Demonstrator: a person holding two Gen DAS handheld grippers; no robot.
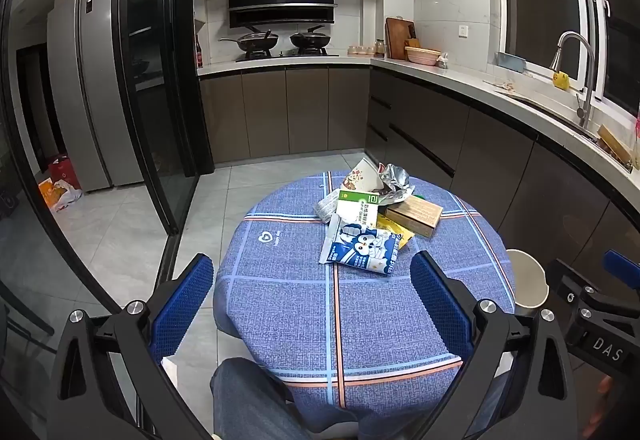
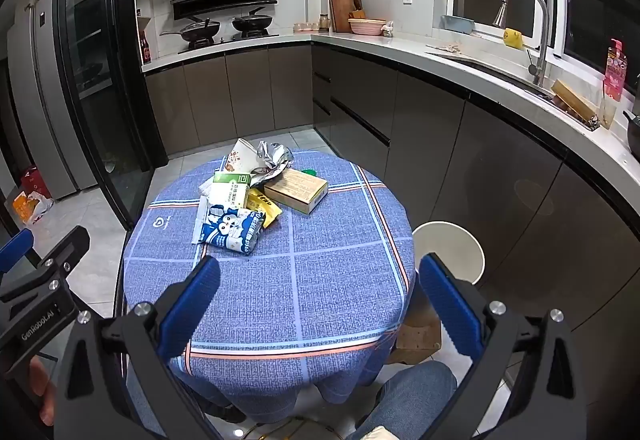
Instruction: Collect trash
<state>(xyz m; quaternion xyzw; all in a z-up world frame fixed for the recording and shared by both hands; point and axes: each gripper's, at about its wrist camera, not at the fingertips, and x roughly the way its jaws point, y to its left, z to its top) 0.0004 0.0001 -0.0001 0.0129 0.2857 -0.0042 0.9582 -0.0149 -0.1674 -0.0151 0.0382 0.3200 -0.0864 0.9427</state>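
Trash pile (image 1: 368, 216) sits toward the far half of the round table (image 1: 280, 304), which has a blue checked cloth over it: a blue-and-white snack bag (image 1: 360, 248) nearest, a green-and-white box (image 1: 357, 205) behind it, a tan cardboard box (image 1: 416, 215) on the right, and crumpled foil (image 1: 394, 178) plus a paper cup (image 1: 362, 176) at the back. Both grippers hang over the near edge, pointed forward and slightly down at the pile. Left gripper (image 1: 312, 304) is spread wide, holding nothing, touching nothing. Same deal with the right gripper (image 2: 320, 304), wide apart and empty, well short of the snack bag (image 2: 232, 228). Plenty of bare cloth between the fingers and the pile. A white bin (image 2: 448, 252) stands on the floor just off the table's right edge, next to the dark cabinets (image 2: 460, 144).
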